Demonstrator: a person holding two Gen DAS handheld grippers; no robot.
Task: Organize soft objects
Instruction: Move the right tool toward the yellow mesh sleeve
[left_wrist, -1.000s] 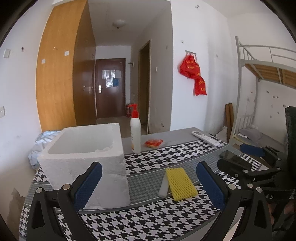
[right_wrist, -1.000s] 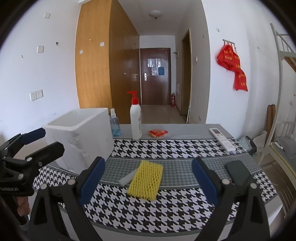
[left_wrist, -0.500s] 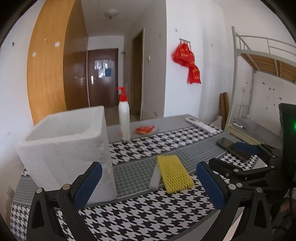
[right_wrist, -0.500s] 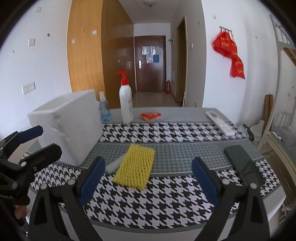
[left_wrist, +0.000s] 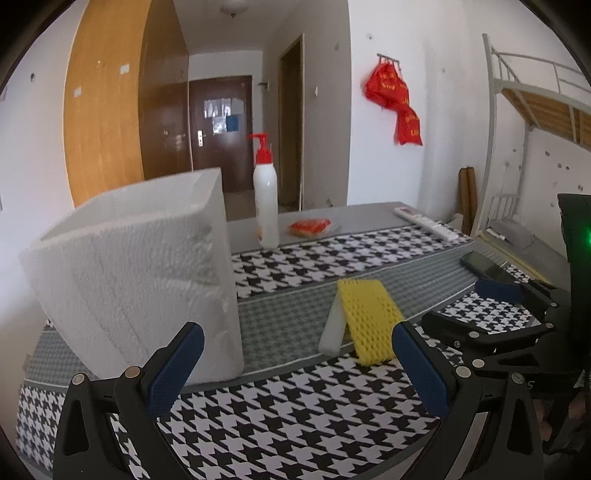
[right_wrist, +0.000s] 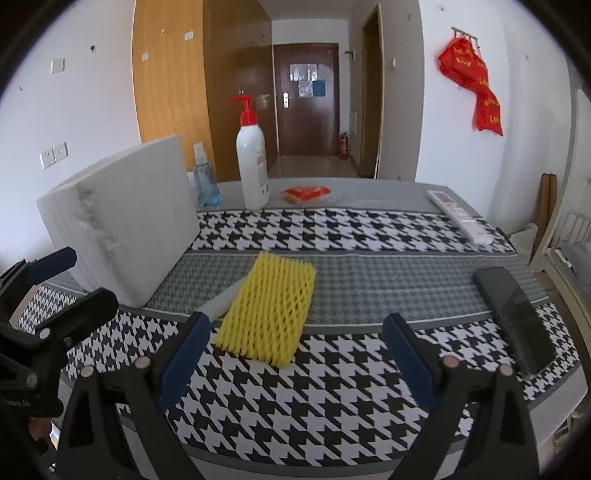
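Right wrist view: right tongs (right_wrist: 295, 349) spread wide and empty, left tongs (left_wrist: 297, 363) likewise, just short of the yellow foam net (right_wrist: 267, 308) flat on the tabletop (right_wrist: 369, 273) beside the foam box (right_wrist: 122, 221); looks light, squashy; pinch the near edge.

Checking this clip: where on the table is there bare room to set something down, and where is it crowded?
Open cloth lies between the yellow foam net and the black phone, and along the houndstooth strip before the remote. Crowded: the back left, where the foam box, spray bottle, pump bottle and orange packet cluster. A white strip lies partly under the net.
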